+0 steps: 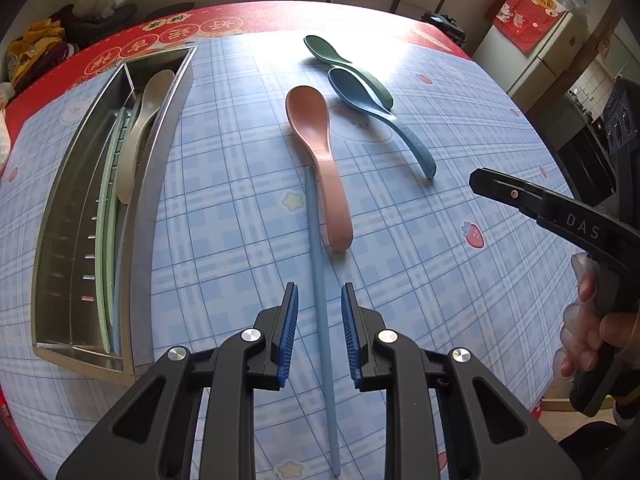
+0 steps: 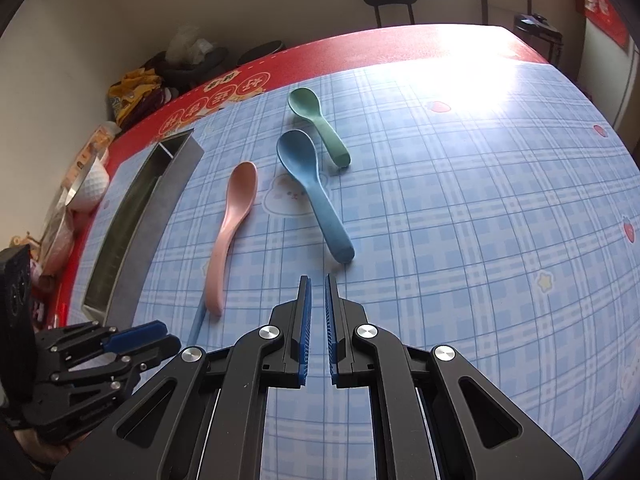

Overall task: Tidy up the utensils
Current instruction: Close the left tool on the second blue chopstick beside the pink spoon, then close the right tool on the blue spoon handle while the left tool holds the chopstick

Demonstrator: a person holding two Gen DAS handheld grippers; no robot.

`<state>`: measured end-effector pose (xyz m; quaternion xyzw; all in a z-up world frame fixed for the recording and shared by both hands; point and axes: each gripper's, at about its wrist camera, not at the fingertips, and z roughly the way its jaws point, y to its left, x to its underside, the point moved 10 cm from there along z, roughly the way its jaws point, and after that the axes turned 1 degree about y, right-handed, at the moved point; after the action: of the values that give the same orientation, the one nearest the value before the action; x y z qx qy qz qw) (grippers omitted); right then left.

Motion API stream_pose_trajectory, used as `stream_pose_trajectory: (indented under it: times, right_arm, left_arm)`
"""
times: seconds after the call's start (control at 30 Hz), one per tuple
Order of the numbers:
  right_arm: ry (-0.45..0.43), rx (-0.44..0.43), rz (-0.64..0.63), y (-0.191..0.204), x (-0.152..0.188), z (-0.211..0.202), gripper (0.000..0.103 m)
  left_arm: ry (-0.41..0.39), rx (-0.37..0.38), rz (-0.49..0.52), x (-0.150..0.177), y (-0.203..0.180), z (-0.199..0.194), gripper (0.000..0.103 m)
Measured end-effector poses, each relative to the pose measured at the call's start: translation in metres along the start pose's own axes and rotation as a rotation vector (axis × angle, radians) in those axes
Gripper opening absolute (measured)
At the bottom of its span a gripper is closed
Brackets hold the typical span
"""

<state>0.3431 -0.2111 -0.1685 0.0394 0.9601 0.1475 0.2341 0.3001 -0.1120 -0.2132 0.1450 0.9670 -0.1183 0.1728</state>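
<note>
I see the table [image 1: 460, 208] under a blue plaid cloth with a red border. On it lie a steel tray [image 1: 156, 184] at the left, a pink spoon [image 1: 320, 152], a blue spoon [image 1: 372, 108], a green spoon [image 1: 340, 60] and a blue chopstick [image 1: 320, 280].

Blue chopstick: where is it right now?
In the left wrist view the blue chopstick lies on the tablecloth between the left gripper pads, untouched, its far end beside the pink spoon, right of the metal tray.
</note>
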Motion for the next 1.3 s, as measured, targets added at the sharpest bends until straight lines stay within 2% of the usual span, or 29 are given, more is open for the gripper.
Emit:
stream_pose_trajectory:
  times: [0.33, 0.63, 0.7, 0.73, 0.87, 1.13, 1.17, 1.23, 1.3]
  right_arm:
    - [0.014, -0.035, -0.042, 0.004, -0.016, 0.008, 0.008]
    - [0.027, -0.030, -0.039, -0.003, -0.020, 0.013, 0.008]
    - [0.030, -0.027, -0.035, -0.003, -0.019, 0.015, 0.008]
    - [0.030, -0.024, -0.031, -0.005, -0.019, 0.016, 0.008]
    - [0.024, -0.011, -0.016, -0.009, -0.019, 0.017, 0.008]
    - [-0.031, 0.050, -0.086, -0.021, -0.042, 0.019, 0.009]
    - [-0.035, 0.054, -0.094, -0.023, -0.046, 0.021, 0.011]
    - [-0.038, 0.056, -0.110, -0.024, -0.052, 0.028, 0.023]
    - [-0.039, 0.039, -0.133, -0.020, -0.058, 0.033, 0.026]
  left_arm:
    - [0.011, -0.086, 0.000, -0.003, 0.006, 0.020, 0.022]
    - [0.000, -0.107, 0.008, -0.006, 0.009, 0.023, 0.022]
    - [-0.002, -0.117, 0.016, -0.005, 0.010, 0.022, 0.019]
    - [-0.006, -0.136, 0.021, -0.005, 0.012, 0.022, 0.010]
    - [-0.019, -0.085, -0.021, -0.004, 0.019, 0.020, 0.006]
    - [-0.020, -0.091, -0.034, -0.004, 0.018, 0.021, 0.006]
    - [-0.020, -0.089, -0.033, -0.004, 0.018, 0.021, 0.006]
    - [-0.019, -0.083, -0.032, -0.004, 0.018, 0.021, 0.006]
    - [-0.020, -0.075, -0.035, -0.003, 0.019, 0.021, 0.007]
